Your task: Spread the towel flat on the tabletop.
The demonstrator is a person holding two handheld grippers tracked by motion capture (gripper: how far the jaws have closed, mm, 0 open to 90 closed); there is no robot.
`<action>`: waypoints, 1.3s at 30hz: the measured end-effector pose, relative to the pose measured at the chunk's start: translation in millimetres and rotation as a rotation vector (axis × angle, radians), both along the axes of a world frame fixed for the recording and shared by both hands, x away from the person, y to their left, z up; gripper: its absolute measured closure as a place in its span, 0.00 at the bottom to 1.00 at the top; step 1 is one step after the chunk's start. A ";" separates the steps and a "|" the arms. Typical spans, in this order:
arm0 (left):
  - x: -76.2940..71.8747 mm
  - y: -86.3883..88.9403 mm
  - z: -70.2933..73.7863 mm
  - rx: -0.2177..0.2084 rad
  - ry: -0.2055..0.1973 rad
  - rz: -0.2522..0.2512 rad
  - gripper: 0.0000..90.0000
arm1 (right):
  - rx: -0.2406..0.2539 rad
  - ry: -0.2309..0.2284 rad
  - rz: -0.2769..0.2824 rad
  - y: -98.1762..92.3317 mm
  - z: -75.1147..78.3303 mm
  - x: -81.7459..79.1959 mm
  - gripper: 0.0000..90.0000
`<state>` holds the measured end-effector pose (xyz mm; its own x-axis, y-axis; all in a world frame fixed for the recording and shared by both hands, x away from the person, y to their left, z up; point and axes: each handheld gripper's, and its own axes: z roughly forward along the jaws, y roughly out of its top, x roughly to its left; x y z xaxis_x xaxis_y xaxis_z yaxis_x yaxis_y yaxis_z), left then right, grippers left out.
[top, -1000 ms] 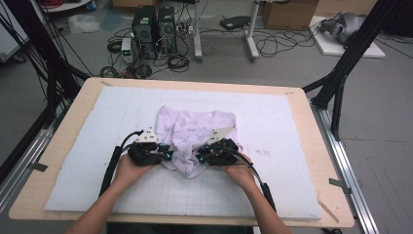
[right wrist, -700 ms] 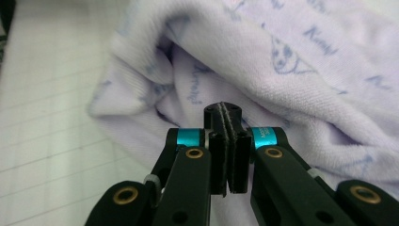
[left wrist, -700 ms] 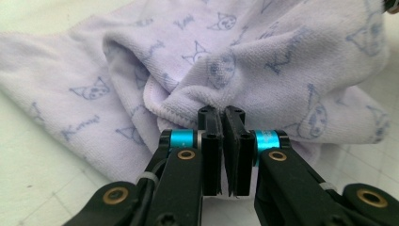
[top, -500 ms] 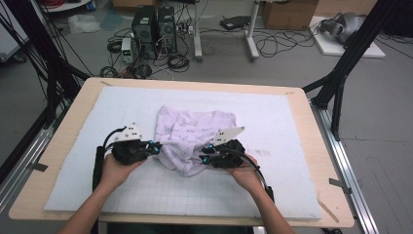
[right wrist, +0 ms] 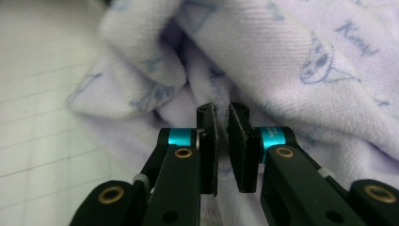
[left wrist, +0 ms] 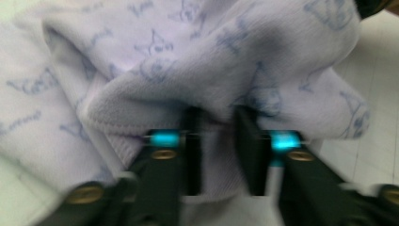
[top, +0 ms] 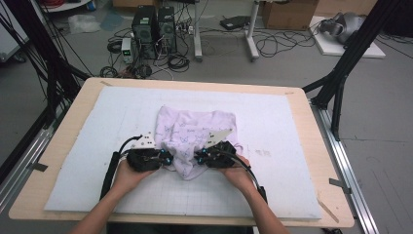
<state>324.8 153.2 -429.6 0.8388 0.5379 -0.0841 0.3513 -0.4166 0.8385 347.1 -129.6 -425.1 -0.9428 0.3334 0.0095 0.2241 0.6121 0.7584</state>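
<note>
A pale lilac cloth (top: 195, 130) printed with blue cartoon figures lies crumpled on the white gridded mat (top: 97, 122). Both grippers meet its near edge. My left gripper (top: 165, 159) comes in from the left and is shut on a folded hem of the cloth (left wrist: 188, 61), which bulges over the jaws around the left gripper (left wrist: 216, 120). My right gripper (top: 198, 158) faces it from the right. Its jaws have just been closing, and the right gripper (right wrist: 222, 115) now pinches a thin fold of the cloth (right wrist: 291, 56) between its pads.
The mat covers a wooden table (top: 311, 146) whose near edge is just behind the person's forearms. A black cable (top: 109, 170) trails from the left gripper. Beyond the table, computer towers (top: 153, 24) and cables sit on the floor.
The left gripper swung out to the left, off the cloth, then came back right to its near edge. The right gripper stayed at the edge.
</note>
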 end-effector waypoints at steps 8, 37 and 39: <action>-9.5 16.5 22.7 -0.048 -0.046 0.017 0.98 | 0.049 -0.035 0.007 -26.1 25.0 -19.8 0.93; -40.6 64.1 73.8 -0.055 -0.139 0.069 0.98 | 0.046 -0.032 0.044 -18.8 26.4 -28.0 0.94; -44.3 70.2 79.8 -0.059 -0.143 0.074 0.98 | 0.055 -0.046 0.057 -24.7 38.3 -37.4 0.94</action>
<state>280.5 223.4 -349.8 0.8025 0.5967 0.0003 0.2545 -0.3427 0.9043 309.7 -154.3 -386.7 -0.9602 0.2788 -0.0176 0.1538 0.5799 0.8000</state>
